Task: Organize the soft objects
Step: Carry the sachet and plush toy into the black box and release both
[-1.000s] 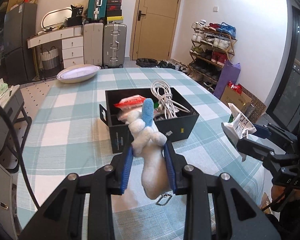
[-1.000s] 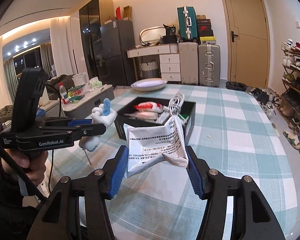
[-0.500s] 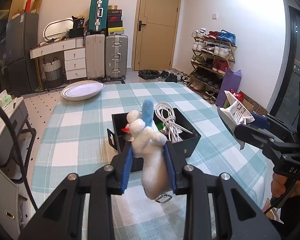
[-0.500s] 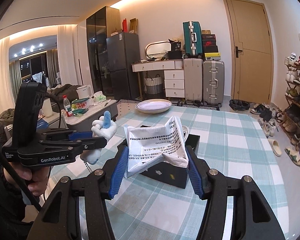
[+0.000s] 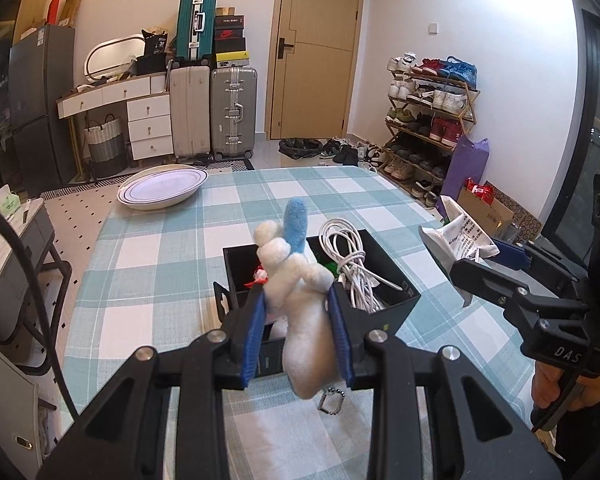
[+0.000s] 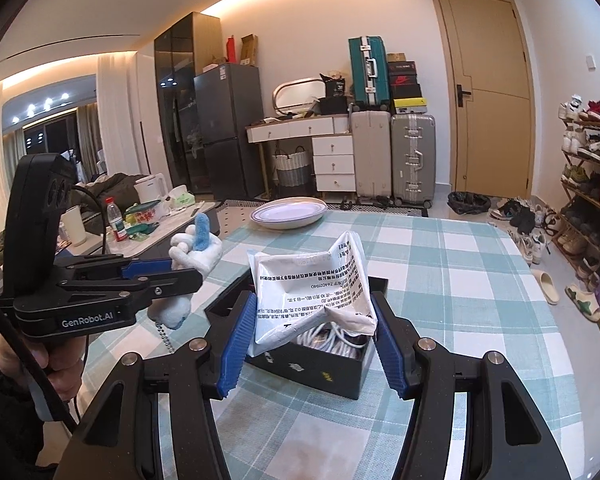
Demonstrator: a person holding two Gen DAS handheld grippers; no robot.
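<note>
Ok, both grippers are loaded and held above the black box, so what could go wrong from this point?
1. The plush toy is pinched low on its body in the left gripper; its bead chain dangles and could snag the black box rim.
2. The white pouch is crumpled and only edge-held in the right gripper, so it may slip.
3. The white cable coil already bulges above the box, leaving little room.

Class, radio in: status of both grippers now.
Left gripper shut on plush. Right gripper shut on packet. Both above box; nothing blocking.
</note>
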